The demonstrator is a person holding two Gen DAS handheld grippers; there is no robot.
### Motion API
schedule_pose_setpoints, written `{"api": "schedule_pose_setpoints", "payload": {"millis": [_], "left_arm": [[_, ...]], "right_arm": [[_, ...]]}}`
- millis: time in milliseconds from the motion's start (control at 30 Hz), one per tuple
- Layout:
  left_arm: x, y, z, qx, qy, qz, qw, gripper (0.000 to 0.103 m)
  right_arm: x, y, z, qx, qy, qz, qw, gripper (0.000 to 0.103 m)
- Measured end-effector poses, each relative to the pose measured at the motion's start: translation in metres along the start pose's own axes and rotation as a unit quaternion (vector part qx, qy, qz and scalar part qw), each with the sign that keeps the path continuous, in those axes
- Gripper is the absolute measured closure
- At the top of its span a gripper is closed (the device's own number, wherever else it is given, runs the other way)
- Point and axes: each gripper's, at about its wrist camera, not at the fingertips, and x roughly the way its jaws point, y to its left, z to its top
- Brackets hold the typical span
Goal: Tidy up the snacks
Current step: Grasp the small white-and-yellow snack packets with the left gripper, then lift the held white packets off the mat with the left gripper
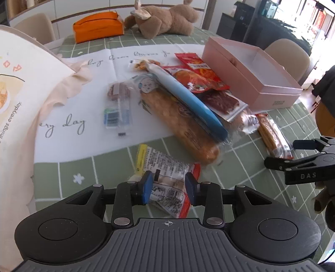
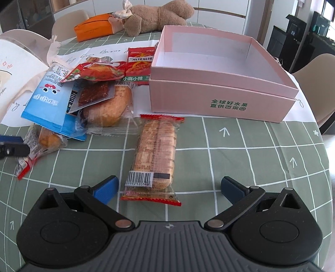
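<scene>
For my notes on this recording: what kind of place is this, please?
Probably a dining area in a home. A round table with a green checked cloth has beige chairs around it, and a plush bear and an orange tissue box lie on it.

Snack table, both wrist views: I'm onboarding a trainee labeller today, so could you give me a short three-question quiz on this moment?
1. True or false: the pink box already holds snacks.
2. Which packet lies between the open jaws of the right gripper?
A. the blue packet
B. the biscuit packet with the barcode
C. the red spicy-strip packet
3. Fill in: at the far edge of the table, beside the orange pouch, lies a plush ____.

Key: 1 false; 2 B; 3 bear.
</scene>
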Motion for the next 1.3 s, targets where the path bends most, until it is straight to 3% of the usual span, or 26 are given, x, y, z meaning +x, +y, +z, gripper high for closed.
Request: {"api": "schedule_pose_setpoints", "payload": {"millis": [367, 667, 767, 933, 1000, 1167, 1300], "left_arm": [[-0.004, -0.017, -0.014, 0.022, -0.004, 0.015, 0.9996, 0.064], [0.001, 0.008, -0.005, 0.030, -0.017, 0.062, 0.9975, 0.053], [-0.006, 0.017, -0.006, -0.003, -0.015, 0.068, 0.9976, 0.057], [-0.014, 0.034, -0.011, -0.123, -0.019, 0.023, 0.9919, 0.058], [-0.008, 0.033, -0.007, -0.140, -0.020, 0.012, 0.9899, 0.058], [0.010, 0.016, 0.012, -0.076, -0.025, 0.033, 0.9963, 0.057], [0.018, -0.005, 0.015, 0.043, -0.017, 0.036, 0.9983, 0.051]], "right_arm": [[-0.002, 0.000, -0.002, 0.001, 0.005, -0.002, 1.000, 0.000], [-0.003, 0.002, -0.006, 0.013, 0.003, -0.010, 1.000, 0.000], [-0.003, 0.002, -0.007, 0.017, 0.002, -0.013, 1.000, 0.000], [-0.005, 0.002, -0.010, 0.019, -0.009, -0.014, 1.000, 0.000], [-0.005, 0.002, -0.010, 0.020, -0.010, -0.015, 1.000, 0.000], [-0.005, 0.003, -0.011, 0.021, -0.011, -0.016, 1.000, 0.000], [-0.005, 0.003, -0.011, 0.021, -0.013, -0.016, 1.000, 0.000]]}}
